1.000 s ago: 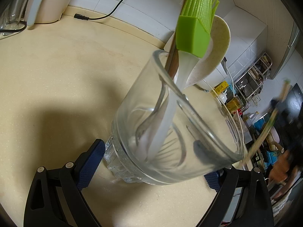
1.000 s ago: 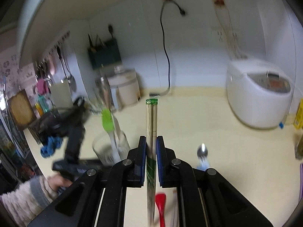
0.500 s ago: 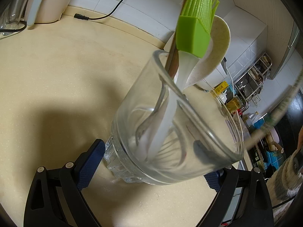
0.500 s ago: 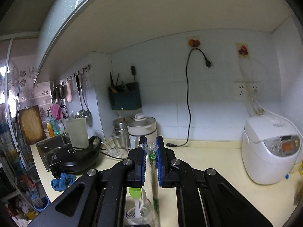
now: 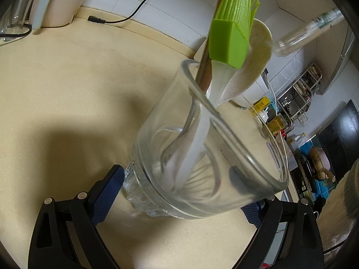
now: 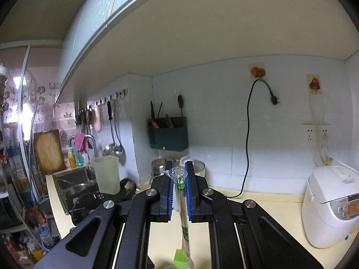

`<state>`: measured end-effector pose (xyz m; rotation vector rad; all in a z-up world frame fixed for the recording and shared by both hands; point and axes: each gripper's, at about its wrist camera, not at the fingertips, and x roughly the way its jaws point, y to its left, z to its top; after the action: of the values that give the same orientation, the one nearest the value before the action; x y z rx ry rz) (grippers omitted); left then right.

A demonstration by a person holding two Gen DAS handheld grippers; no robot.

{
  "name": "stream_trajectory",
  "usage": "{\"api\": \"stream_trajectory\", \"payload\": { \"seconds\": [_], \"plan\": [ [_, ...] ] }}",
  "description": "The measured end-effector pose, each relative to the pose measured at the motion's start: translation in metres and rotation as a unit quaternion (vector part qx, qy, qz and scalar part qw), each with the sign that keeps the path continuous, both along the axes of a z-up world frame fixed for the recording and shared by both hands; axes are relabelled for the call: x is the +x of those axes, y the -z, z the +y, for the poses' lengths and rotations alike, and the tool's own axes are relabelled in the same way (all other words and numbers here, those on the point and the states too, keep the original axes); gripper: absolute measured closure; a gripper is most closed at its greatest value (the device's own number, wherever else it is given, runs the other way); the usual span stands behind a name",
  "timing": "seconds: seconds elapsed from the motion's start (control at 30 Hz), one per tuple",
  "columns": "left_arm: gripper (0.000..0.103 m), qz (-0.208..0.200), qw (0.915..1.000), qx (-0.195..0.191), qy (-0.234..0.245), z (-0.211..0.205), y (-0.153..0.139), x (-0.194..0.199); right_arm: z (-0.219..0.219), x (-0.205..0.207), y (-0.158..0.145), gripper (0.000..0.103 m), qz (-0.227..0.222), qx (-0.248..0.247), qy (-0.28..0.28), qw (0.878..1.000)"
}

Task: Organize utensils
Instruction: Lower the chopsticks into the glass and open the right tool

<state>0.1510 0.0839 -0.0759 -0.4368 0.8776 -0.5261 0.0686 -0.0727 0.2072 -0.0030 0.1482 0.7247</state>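
Chopsticks (image 6: pixel 180 198) in a clear plastic sleeve stand upright between the right tool's (image 6: pixel 179 192) blue pads, which sit slightly apart on either side with small gaps showing. Their lower end hangs beside the green silicone brush (image 6: pixel 179 256). On the left, the glass cup (image 5: pixel 202 157) stands on the desk (image 5: pixel 67 89), well in from its back edge, the left tool (image 5: pixel 179 199) clamped around its base, holding the brush (image 5: pixel 231 33), a speckled spoon (image 5: pixel 253 62) and a wooden handle (image 5: pixel 205 71).
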Motion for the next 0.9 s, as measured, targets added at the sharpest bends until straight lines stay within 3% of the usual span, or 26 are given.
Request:
{"api": "stream_trajectory", "payload": {
  "seconds": [0.27,0.47,0.57,0.9],
  "plan": [
    [0.007,0.0,1.0,-0.003,0.0,0.0,0.001,0.0,0.014,0.029,0.048,0.093,0.066,-0.031,0.004,0.997],
    [0.007,0.0,1.0,-0.003,0.0,0.0,0.001,0.0,0.035,0.05,0.085,0.09,0.14,-0.06,-0.026,0.988],
    [0.007,0.0,1.0,-0.003,0.0,0.0,0.001,0.0,0.041,0.048,0.092,0.081,0.145,-0.07,-0.028,0.987],
    [0.007,0.0,1.0,-0.003,0.0,0.0,0.001,0.0,0.006,0.031,0.094,0.077,0.134,-0.037,-0.019,0.99]
  ]
}}
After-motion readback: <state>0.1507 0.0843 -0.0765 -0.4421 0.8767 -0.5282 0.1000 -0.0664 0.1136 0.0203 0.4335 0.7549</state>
